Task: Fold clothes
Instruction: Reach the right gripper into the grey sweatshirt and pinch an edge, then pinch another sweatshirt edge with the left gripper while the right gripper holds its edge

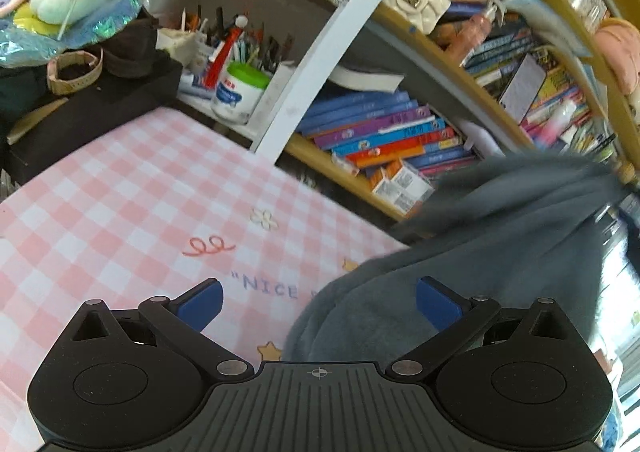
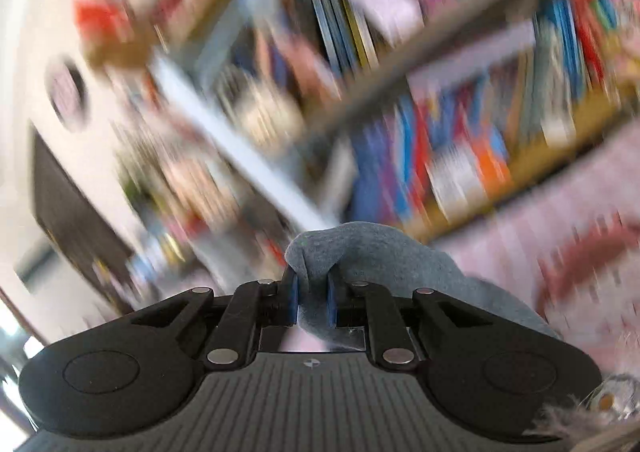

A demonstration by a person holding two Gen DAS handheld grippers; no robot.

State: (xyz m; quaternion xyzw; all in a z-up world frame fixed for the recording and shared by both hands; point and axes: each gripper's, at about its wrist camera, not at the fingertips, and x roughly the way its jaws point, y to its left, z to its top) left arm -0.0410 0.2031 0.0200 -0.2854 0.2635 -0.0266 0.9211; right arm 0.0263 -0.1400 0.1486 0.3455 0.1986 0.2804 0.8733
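- Clearly, the left wrist view alone shows the left gripper with its blue pads spread wide and nothing between them, above a pink checked cloth.
- Same view: the grey garment lies heaped at the right on the cloth, one part lifted up toward the right edge; its near edge reaches between the spread fingers without touching the pads.
- Beyond, sharp only here: a bookshelf and a green-lidded jar.
- Right wrist view, background smeared by blur: the right gripper pinches a fold of the grey garment, which bulges above the fingertips.
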